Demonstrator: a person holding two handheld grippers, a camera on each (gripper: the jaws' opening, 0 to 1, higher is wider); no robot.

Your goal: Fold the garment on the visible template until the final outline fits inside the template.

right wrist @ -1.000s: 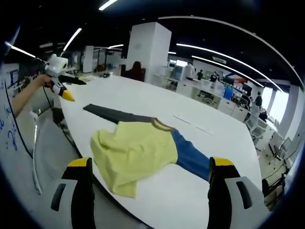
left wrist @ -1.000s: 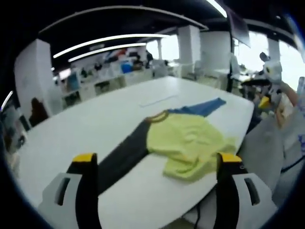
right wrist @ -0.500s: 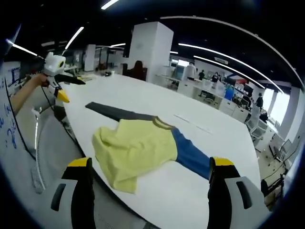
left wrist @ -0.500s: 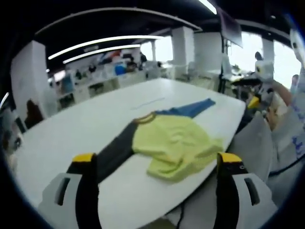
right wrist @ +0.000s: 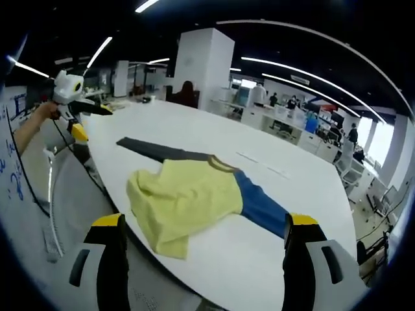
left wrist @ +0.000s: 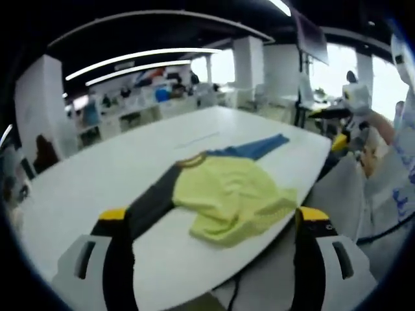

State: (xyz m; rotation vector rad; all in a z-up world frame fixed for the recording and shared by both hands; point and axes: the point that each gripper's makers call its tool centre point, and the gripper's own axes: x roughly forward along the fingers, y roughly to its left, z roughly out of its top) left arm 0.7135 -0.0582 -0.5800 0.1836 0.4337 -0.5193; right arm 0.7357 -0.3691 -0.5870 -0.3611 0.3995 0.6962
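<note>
Open-plan office with a dark ceiling and long white strip lights (right wrist: pixel 285 68). A large white square pillar (right wrist: pixel 202 65) stands beyond the white table (right wrist: pixel 194 133). Desks (left wrist: pixel 139 110) line the far side; bright windows (left wrist: pixel 331 65) admit daylight.

Lighting you work under: long ceiling strip lights (right wrist: pixel 295 68) overhead and bright, washed-out windows (left wrist: pixel 337 68) at the far side, giving even light and only faint shadow under the yellow shirt (right wrist: pixel 185 201) on the glossy white table (right wrist: pixel 214 139). Left gripper view: you get a soft, smeared picture throughout; right gripper view: sharper. Both views: straight lines bow strongly toward the edges, where detail darkens.
</note>
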